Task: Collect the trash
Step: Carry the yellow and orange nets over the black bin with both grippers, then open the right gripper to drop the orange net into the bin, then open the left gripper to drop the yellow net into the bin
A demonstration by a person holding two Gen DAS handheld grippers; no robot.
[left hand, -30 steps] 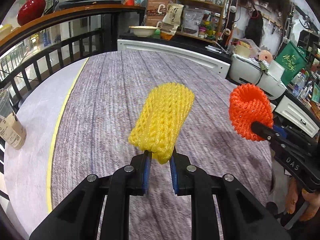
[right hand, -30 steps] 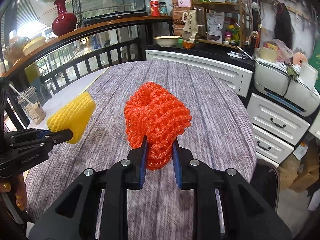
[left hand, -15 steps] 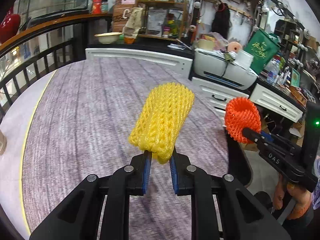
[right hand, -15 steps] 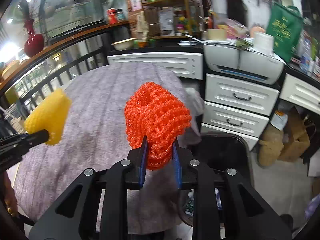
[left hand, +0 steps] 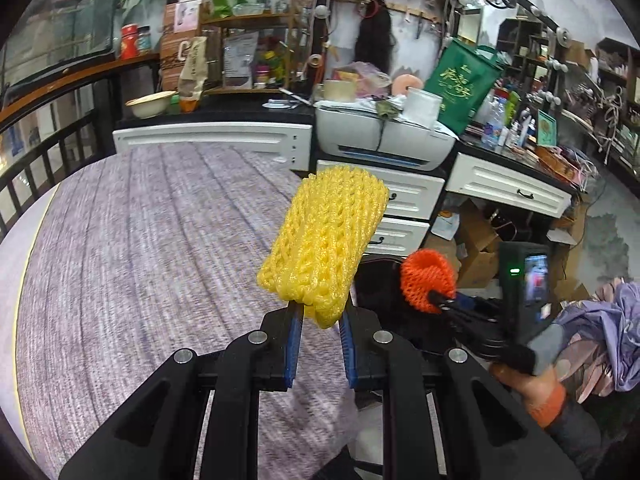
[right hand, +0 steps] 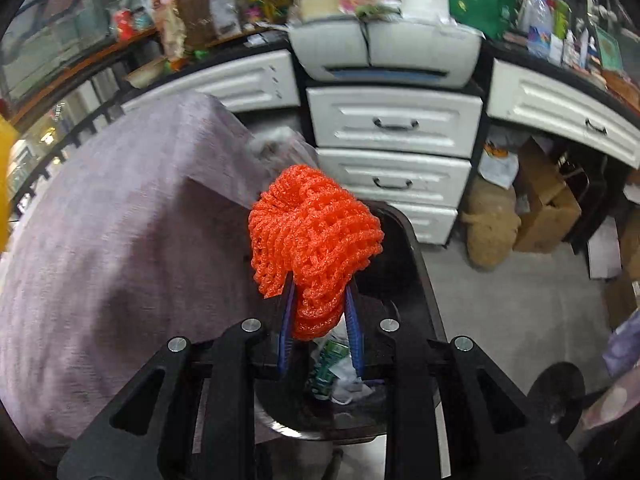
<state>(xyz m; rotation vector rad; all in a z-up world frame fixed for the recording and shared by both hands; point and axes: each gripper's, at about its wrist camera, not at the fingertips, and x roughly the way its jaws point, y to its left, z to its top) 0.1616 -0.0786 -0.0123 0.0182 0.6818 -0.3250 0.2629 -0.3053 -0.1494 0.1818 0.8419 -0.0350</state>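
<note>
My left gripper [left hand: 319,316] is shut on a yellow foam fruit net [left hand: 325,246], held above the right edge of the purple-grey tablecloth [left hand: 152,248]. My right gripper [right hand: 319,304] is shut on a crumpled orange foam net [right hand: 314,248] and hangs over a black trash bin [right hand: 420,264] that stands beside the table. Wrappers and paper lie inside the bin [right hand: 336,376]. In the left wrist view the orange net [left hand: 427,280] and the right gripper [left hand: 440,300] show at the lower right, held by a hand in an orange cuff [left hand: 536,392].
White drawers [right hand: 394,148] and a printer [right hand: 384,48] stand behind the bin. Cardboard boxes [right hand: 544,204] and a brown sack [right hand: 490,224] sit on the floor at the right. Shelves with jars and bags line the back wall [left hand: 248,52]. A railing [left hand: 36,148] runs at the left.
Both grippers have swung right toward the table's edge, each still holding its net. The right one has dropped and now hangs over the bin, which has come into view.
</note>
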